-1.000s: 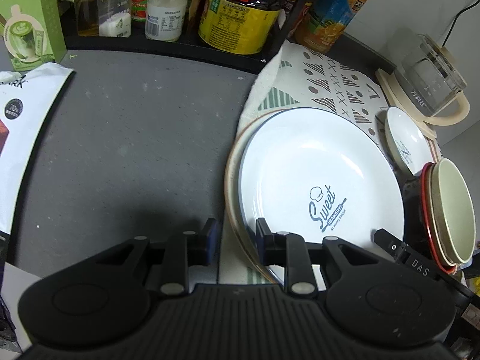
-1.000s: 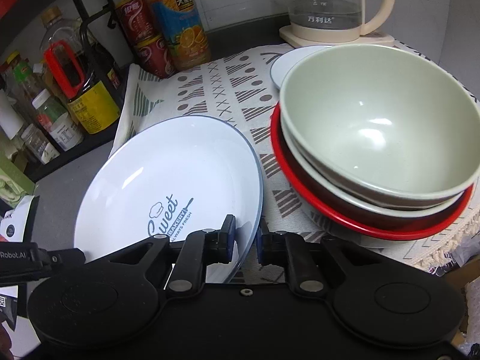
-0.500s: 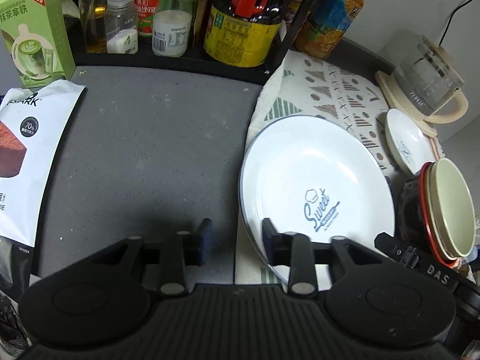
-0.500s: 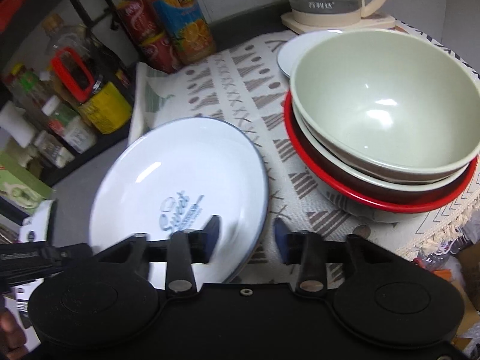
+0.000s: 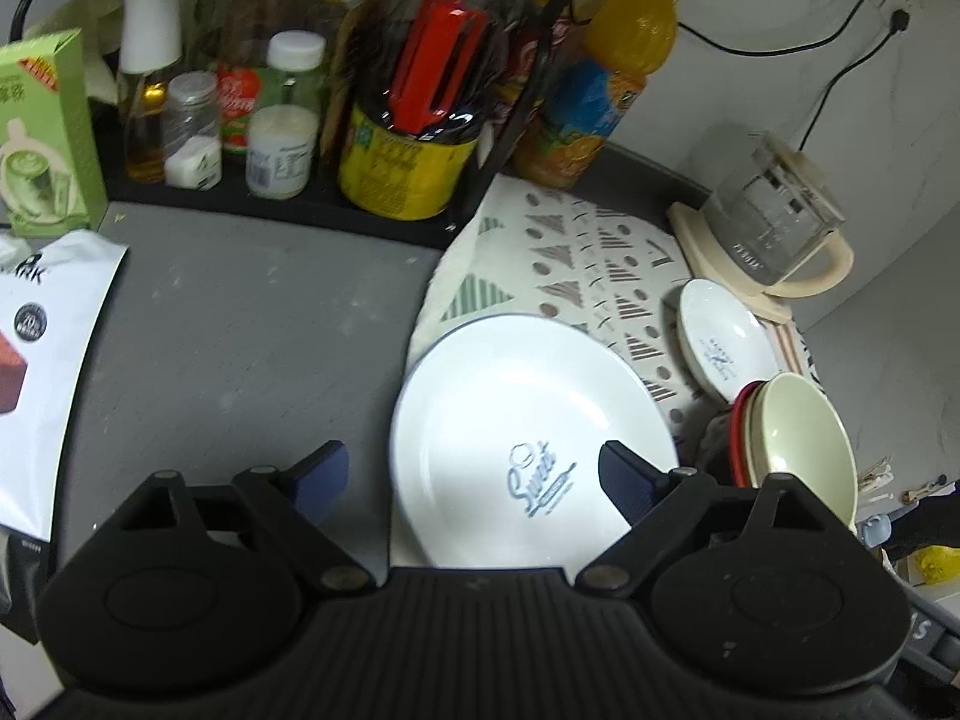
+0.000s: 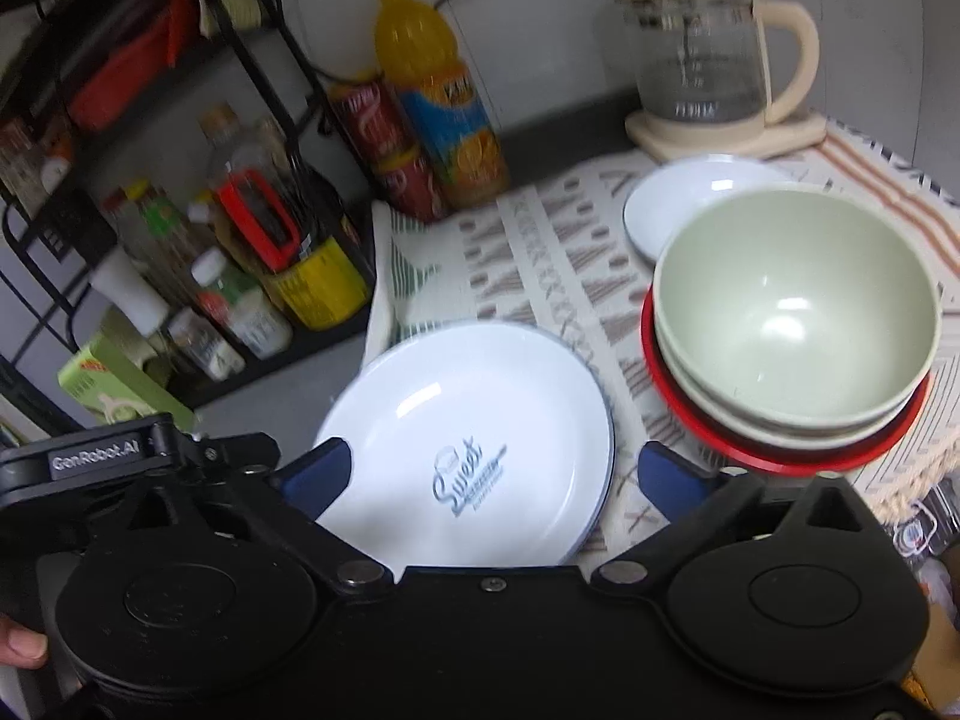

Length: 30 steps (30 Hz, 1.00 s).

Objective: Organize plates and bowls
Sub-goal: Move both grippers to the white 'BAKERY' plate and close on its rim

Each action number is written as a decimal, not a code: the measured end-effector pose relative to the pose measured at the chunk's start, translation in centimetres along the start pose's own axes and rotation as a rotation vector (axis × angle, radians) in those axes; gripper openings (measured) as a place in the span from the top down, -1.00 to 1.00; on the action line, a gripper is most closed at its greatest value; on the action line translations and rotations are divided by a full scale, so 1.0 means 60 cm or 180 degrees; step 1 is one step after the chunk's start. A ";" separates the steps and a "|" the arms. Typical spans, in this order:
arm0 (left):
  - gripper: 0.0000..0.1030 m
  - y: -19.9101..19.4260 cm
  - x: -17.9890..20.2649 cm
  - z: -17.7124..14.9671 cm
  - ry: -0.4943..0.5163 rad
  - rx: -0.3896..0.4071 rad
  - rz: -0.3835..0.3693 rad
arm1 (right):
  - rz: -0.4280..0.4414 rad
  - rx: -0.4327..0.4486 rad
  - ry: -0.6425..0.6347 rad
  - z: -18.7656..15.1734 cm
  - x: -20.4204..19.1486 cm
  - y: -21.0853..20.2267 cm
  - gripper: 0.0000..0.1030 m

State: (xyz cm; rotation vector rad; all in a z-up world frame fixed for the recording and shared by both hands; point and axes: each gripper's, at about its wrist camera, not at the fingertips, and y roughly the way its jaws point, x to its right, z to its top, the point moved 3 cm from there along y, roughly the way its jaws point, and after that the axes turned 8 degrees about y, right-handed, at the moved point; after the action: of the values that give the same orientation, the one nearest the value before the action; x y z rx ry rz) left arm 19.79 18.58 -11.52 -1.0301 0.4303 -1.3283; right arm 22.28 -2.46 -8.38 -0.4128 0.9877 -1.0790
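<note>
Plates and bowls sit on a patterned cloth (image 5: 576, 276) spread over the right part of the grey counter (image 5: 240, 348). I see a large white plate (image 5: 528, 420) with blue lettering lying flat at the cloth's left edge, its rim partly over the bare counter. A second rim shows just under its right side in the right wrist view, so it seems to rest on another plate, though I cannot be sure.

My left gripper (image 5: 474, 474) hangs above the plate's near-left rim with its jaws spread wide; they have just been opening, and nothing is pressed between them. My right gripper (image 6: 492, 474) hangs above the same plate from the near side, jaws also wide and just opened, the plate below them but not clamped.

To the right of the plate, near the cloth's front edge, stands a stack of bowls (image 6: 792, 324): pale green ones nested in a red-rimmed one. Behind the stack lies a small white dish (image 6: 678, 204), and beyond it, at the back right corner, a glass kettle (image 6: 702, 54) on a cream base.

Along the counter's back edge a black rack (image 5: 288, 204) holds bottles and jars, with an orange drink bottle (image 6: 438, 96) beside it. A green carton (image 5: 42, 132) and a white packet (image 5: 42, 372) lie at the left edge.
</note>
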 end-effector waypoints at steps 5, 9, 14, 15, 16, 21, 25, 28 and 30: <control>-0.74 0.008 0.022 0.019 0.0070 0.0013 -0.0048 | 0.0053 0.0128 0.0039 0.030 0.010 -0.021 -0.99; -0.75 0.027 0.050 0.036 0.0114 0.0007 -0.0072 | 0.0065 0.0222 0.0074 0.058 0.027 -0.025 -0.99; -0.79 0.049 0.093 0.063 0.0111 0.0004 -0.0099 | 0.0050 0.0250 0.0138 0.099 0.069 -0.022 -0.99; -0.82 0.054 0.104 0.069 0.0143 0.0004 -0.0109 | 0.0046 0.0251 0.0137 0.107 0.076 -0.022 -0.99; -0.83 0.059 0.116 0.076 0.0182 0.0001 -0.0115 | 0.0045 0.0262 0.0130 0.115 0.083 -0.022 -0.99; -0.83 0.082 0.160 0.103 0.0226 -0.0004 -0.0116 | 0.0037 0.0344 0.0191 0.162 0.126 -0.022 -0.99; -0.84 0.107 0.191 0.119 0.0259 -0.0047 -0.0104 | -0.0013 0.0365 0.0256 0.194 0.164 -0.012 -0.99; -0.85 0.128 0.213 0.129 0.0257 -0.0087 -0.0093 | -0.0040 0.0367 0.0304 0.219 0.193 -0.005 -0.99; -0.85 0.144 0.228 0.135 0.0258 -0.0120 -0.0087 | -0.0064 0.0359 0.0325 0.232 0.211 0.000 -0.99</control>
State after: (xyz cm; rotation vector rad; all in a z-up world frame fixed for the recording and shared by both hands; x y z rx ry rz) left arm 34.49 8.09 -10.38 -1.0190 0.5053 -1.3946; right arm 35.38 -15.89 -6.91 -0.2783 1.0089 -1.1772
